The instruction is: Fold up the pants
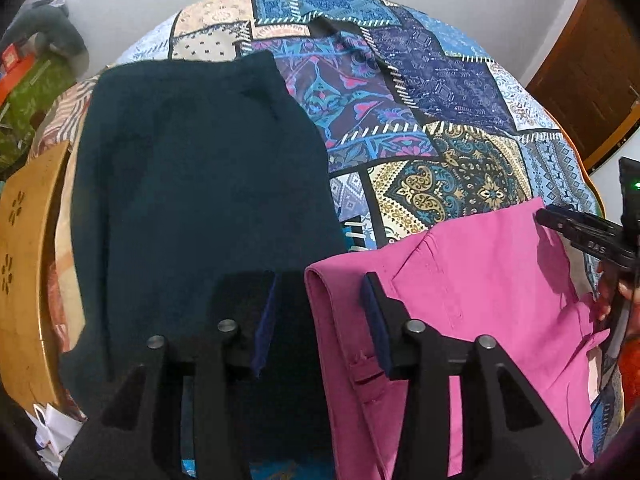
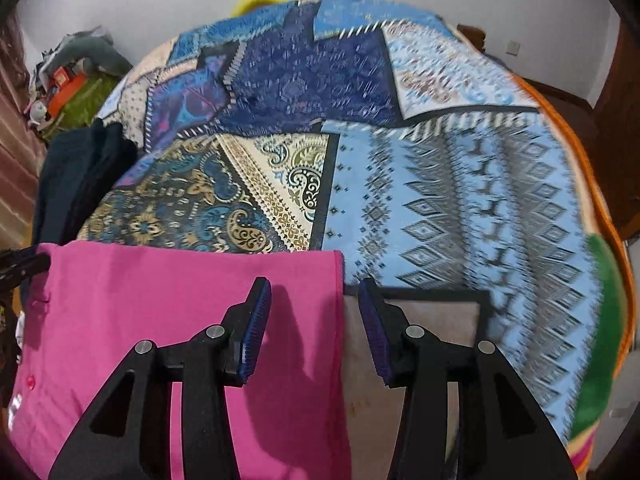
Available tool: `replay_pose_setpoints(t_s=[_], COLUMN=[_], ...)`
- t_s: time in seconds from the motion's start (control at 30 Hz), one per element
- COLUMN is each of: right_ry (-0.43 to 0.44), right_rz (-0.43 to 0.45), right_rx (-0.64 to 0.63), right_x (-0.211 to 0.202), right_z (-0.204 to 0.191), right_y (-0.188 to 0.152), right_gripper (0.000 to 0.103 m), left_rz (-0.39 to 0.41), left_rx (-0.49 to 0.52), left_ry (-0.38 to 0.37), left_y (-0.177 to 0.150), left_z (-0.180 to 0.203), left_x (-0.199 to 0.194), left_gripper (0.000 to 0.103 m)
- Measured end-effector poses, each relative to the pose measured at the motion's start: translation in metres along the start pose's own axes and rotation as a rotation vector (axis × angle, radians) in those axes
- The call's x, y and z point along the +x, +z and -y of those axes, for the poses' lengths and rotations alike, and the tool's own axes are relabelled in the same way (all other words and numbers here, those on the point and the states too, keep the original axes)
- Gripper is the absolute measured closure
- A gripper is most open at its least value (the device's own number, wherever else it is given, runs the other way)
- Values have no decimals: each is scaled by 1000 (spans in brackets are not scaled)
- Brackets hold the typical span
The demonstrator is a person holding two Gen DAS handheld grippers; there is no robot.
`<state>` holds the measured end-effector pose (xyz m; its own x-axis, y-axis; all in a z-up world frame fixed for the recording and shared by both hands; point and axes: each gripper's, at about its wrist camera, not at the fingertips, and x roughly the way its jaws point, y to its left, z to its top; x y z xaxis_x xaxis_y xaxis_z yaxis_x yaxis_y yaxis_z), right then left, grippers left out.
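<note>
The bright pink cotton pants (image 1: 472, 300) lie already doubled on the patchwork-print bedspread (image 1: 420, 92), their rolled fold edge running down the left side and a clean straight edge across the far side in the right wrist view. The left gripper (image 1: 320, 312) has its jaws spread wide astride that fold edge, holding nothing. The right gripper (image 2: 314, 324) is likewise wide open and empty, straddling the pants' right-hand edge. To fold well, each gripper should pinch all layers at its corner together, lift evenly, and carry the cloth over so edges align; the right view is blurred, so layer count there is uncertain. A folded dark teal garment (image 1: 200, 184) lies just beside, left.
</note>
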<state>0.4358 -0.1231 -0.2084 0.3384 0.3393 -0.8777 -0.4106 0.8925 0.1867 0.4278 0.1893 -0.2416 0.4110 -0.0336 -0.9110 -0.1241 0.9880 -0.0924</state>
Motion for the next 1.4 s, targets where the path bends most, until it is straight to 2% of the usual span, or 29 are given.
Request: replay_pose_setpoints(t_s=[0.03,0.1,0.17,0.23,0.33,0.47,0.8,0.93,1.13,1.4], right_ry=[-3,-12,-30,-29,-29,-45,-36,-14,35,76], right_rz=[3,16,23,25,20,87,323,379,401,371], right_rx=[3,-17,-67,-85,-91,-130,-154,-133,-117,-123], right_x=[4,8,11,13,11,-11,-124,-155,-182,-203], right_z=[-1,-8,-17,-22,-28,-35,-46,-48,-44,-37], right_y=[0,-2,-3,-4,-4,-5,4,2,-25,-92], right_gripper=[61,61,69,92,98,99,100,100,100,100], left_rz=[1,17,31,43,58,95,255,301,327,323], left_rx=[-5,-2,20,40,53,77,145,148,171,211], left_ry=[-28,-24,-11,9,24,40,98,81,66,29], left_y=[-1,-1,-2,-3,-3,-3,-3,-9,-45,-116], left_z=[0,2,6,10,12,15,43,52,62,74], left_x=[1,-1,-3,-5,-14,-35,-121,-155,-186,-202], left_gripper=[77,82,86,91,94,95,96,96,96,96])
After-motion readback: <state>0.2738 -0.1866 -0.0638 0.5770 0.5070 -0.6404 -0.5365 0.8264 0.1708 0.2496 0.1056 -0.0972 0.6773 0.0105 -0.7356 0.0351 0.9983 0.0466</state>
